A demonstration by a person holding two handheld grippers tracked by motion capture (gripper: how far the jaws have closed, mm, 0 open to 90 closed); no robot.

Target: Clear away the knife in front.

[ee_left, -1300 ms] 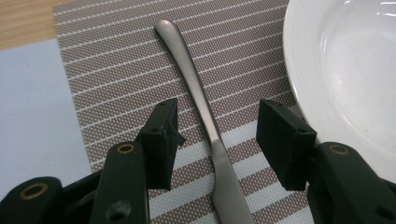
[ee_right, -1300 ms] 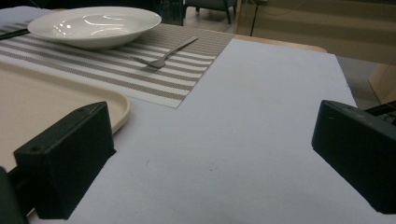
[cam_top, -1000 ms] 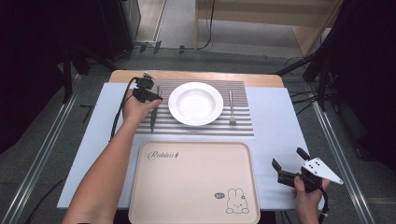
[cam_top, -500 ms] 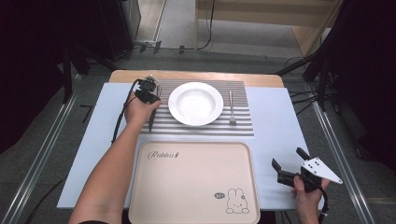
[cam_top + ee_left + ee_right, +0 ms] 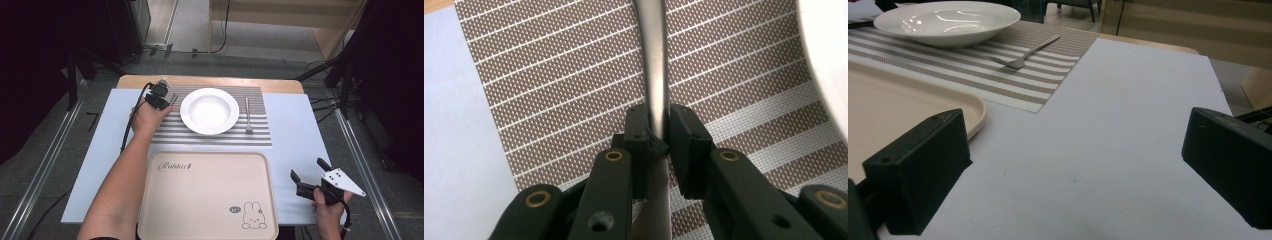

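- The tray lies near the table's front edge, well apart from the grip. If the lifted utensil is bound for it, it has a long way to travel.
- The mat bears the plate, with the utensil left of it and a fork on its right.
- Left gripper: its jaws have just been closing, and now they pinch the utensil's thin metal handle flat on the mat.
- Risk: the handle is smooth and narrow. It could pivot or slip out on the lift, or knock against the plate's rim just beside it.
- Right gripper stands wide apart and empty, resting beside the tray.
- The left gripper view shows the pads on the handle. In the high view the hand hides that contact, but that view shows the whole layout.
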